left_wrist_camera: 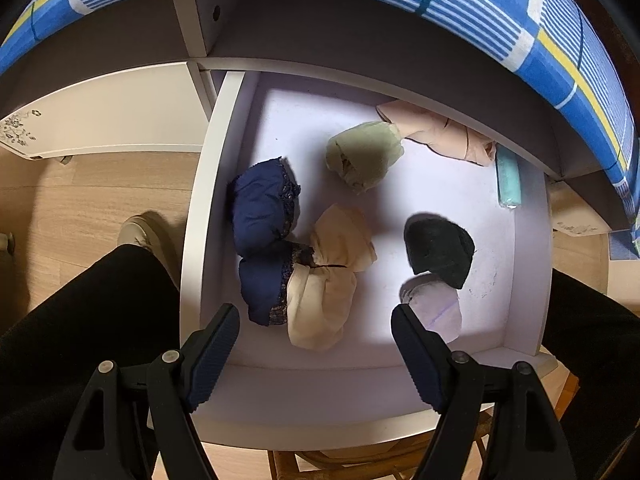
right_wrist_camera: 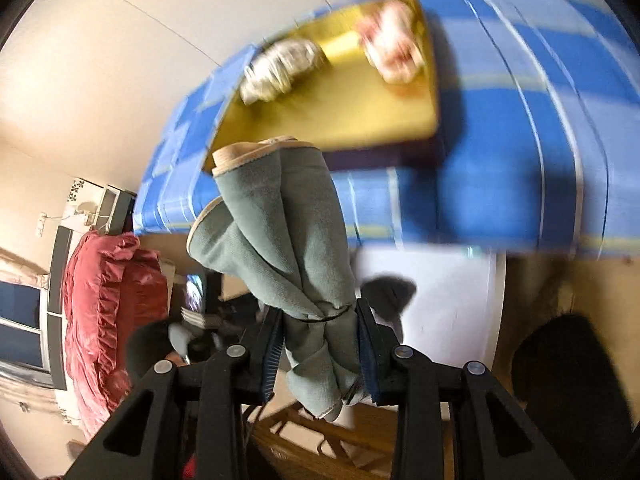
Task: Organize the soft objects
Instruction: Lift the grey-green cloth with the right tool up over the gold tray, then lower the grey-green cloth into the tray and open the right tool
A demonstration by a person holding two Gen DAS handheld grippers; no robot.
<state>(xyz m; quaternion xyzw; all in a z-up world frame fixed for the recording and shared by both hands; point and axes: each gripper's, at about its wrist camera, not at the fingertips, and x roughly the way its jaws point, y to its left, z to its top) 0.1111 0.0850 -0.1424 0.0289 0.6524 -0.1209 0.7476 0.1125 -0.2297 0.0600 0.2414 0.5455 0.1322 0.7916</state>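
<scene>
Beneath a blue checked bedspread (left_wrist_camera: pixel 500 12), an open white drawer (left_wrist_camera: pixel 208 184) holds rolled soft garments: navy lace-trimmed bundle (left_wrist_camera: pixel 262 216), beige bundle (left_wrist_camera: pixel 324 300), olive bundle (left_wrist_camera: pixel 362 156), black bundle (left_wrist_camera: pixel 438 250). Left gripper (left_wrist_camera: pixel 316 350) hangs above, jaws wide, empty. Right gripper (right_wrist_camera: pixel 318 350) pinches a grey-green knit garment (right_wrist_camera: pixel 280 232), perhaps socks, above the blurred bed.

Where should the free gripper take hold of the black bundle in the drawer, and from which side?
Grip the black bundle across its rounded upper half, coming straight down from above with the open left gripper. It lies alone on the drawer floor, with bare space on both sides for the fingers; its lower edge meets the lilac bundle, so avoid that end.
</scene>
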